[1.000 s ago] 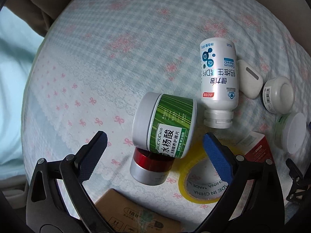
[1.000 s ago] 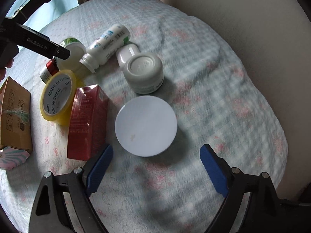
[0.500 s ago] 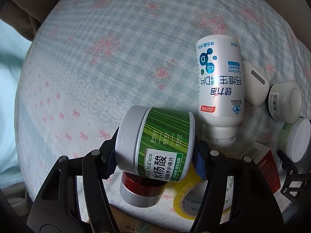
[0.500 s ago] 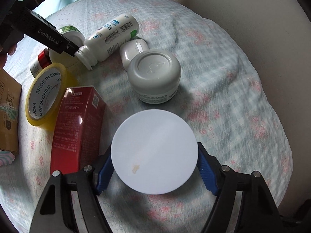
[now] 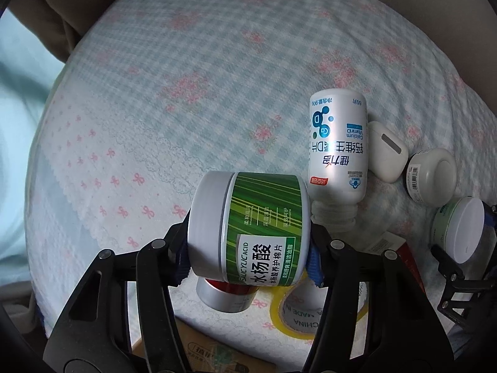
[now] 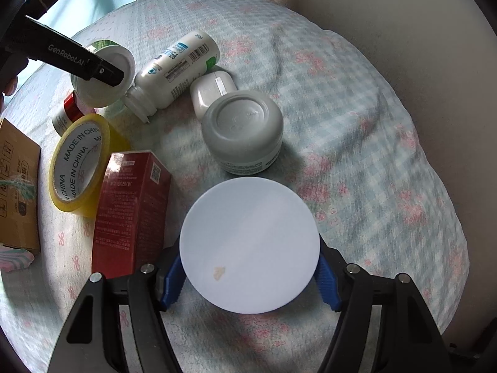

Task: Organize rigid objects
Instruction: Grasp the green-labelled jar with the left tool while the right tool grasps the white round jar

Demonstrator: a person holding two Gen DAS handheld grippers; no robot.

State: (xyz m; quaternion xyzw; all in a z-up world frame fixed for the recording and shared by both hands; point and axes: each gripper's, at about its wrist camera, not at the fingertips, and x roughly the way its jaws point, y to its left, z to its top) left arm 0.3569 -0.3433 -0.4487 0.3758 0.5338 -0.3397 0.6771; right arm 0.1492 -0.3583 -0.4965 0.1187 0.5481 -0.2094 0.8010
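On the bed [image 5: 217, 62], both tongs are clamped: L tongs [image 5: 248, 248] on green-label jar [image 5: 257, 233] above red-band tin [image 5: 226, 292], R tongs [image 6: 250, 276] on white-lid jar [image 6: 250, 248] w/ red box [image 6: 130, 211] just left, so lift straight, keep grip square.

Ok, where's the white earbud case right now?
The white earbud case lies on the quilt, mid-left in the right wrist view, wedged between the lying white calcium bottle and the grey jar.

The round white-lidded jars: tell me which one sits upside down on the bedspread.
The squat grey-white cream jar beside the white earbud case: its moulded base faces up and no gripper touches it. The green-labelled jar and the flat-lidded jar are each clamped in a gripper.
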